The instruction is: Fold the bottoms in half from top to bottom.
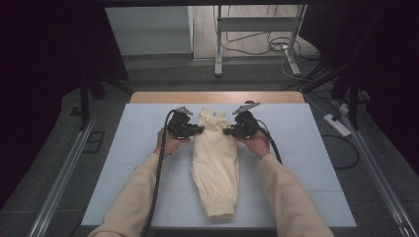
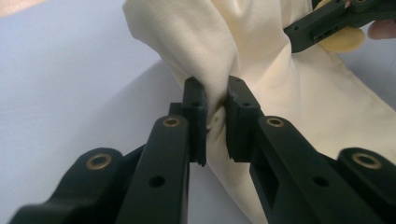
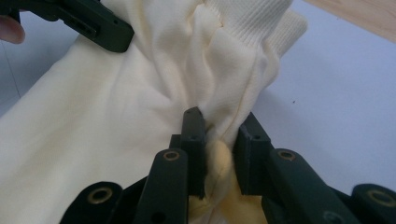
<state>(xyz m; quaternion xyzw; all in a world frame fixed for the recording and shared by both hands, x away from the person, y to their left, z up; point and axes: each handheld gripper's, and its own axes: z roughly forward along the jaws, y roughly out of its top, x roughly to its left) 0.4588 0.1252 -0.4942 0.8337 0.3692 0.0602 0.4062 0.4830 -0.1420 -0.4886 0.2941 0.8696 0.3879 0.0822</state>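
A folded pale-yellow cotton garment with ribbed cuffs (image 1: 215,163) lies lengthwise on the light blue-grey table mat (image 1: 123,163), its far end gathered and raised between two hand-held tools. The left gripper (image 1: 199,129) pinches a bunched fold of the cloth at the garment's left edge; in the left gripper view (image 2: 216,122) its black jaws stand close together with fabric squeezed between the pads. The right gripper (image 1: 227,131) holds the opposite edge in the same way, its jaws (image 3: 219,149) clamped on a thick roll of cloth just below the ribbed band (image 3: 252,18). Gripping both sides at the same level probably keeps the far end level and taut, so that it can be lifted or folded toward the near cuff (image 1: 220,210), which rests flat on the mat near the person's cream sleeves (image 1: 131,197).
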